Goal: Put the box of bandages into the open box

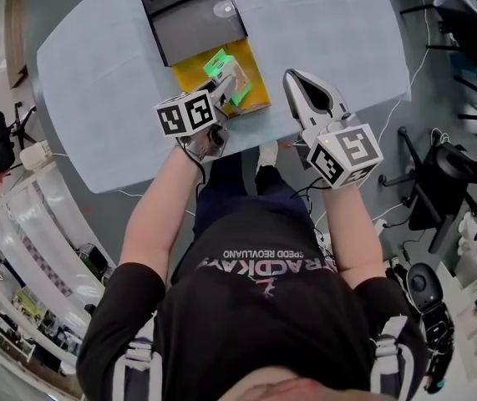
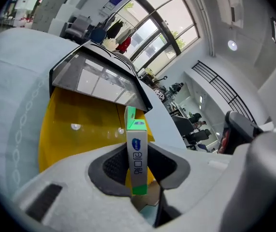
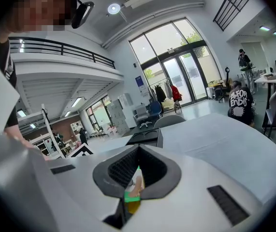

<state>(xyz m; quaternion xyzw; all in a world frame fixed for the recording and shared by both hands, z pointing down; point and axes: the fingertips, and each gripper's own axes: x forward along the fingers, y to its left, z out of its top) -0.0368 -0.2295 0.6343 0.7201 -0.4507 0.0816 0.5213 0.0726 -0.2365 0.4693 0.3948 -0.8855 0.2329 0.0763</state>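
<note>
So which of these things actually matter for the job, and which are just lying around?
Part of the job:
- box of bandages, gripped in the left claw
- open box, yellow inside, under it

Just there:
- right claw, shut and empty
- table
- black chair on the floor

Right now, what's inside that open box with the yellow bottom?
Only a bare yellow floor shows in the open box. The left claw holds the bandage box over it, hiding the patch underneath.
</note>
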